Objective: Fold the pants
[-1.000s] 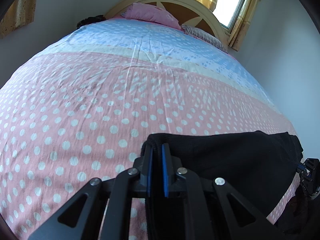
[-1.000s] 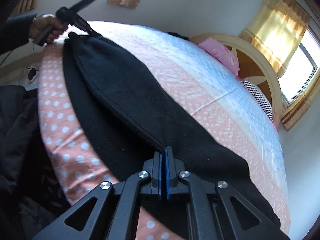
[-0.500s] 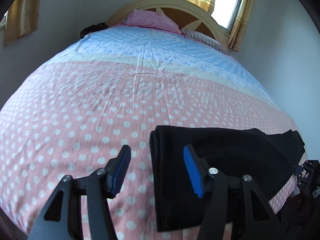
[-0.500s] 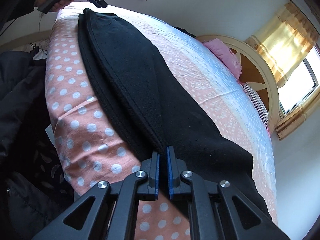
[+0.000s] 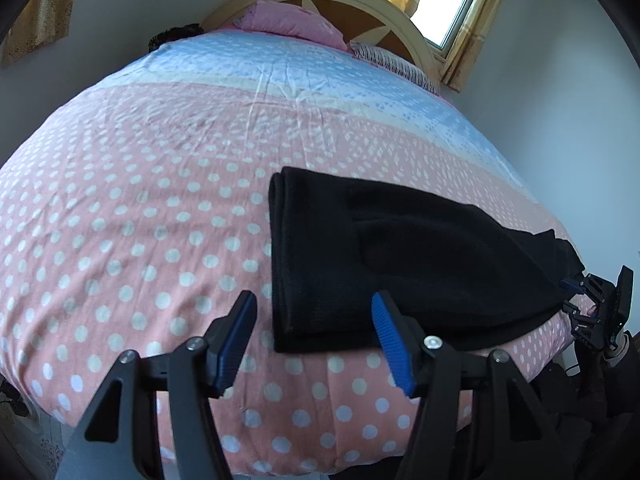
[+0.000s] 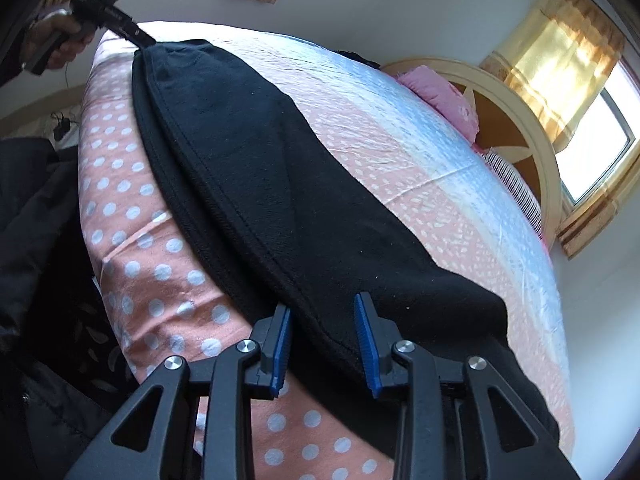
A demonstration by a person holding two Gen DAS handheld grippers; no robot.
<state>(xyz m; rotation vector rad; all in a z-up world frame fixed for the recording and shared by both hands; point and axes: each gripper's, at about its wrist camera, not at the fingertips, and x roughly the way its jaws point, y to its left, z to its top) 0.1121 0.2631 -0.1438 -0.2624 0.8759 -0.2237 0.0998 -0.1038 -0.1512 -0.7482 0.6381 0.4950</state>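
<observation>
Pants (image 5: 400,264) released since earlier; right hand-held gripper (image 6: 324,344) just opening.

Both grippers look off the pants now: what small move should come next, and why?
Probably draw the right gripper back: its jaws have just been opening, yet the pants edge lies between them. The left gripper is open and clear of the cloth.

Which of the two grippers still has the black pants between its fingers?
The right gripper: its jaws have just been opening, and the pants' edge runs between its blue fingers. The left gripper, open, sits just short of the cloth.
</observation>
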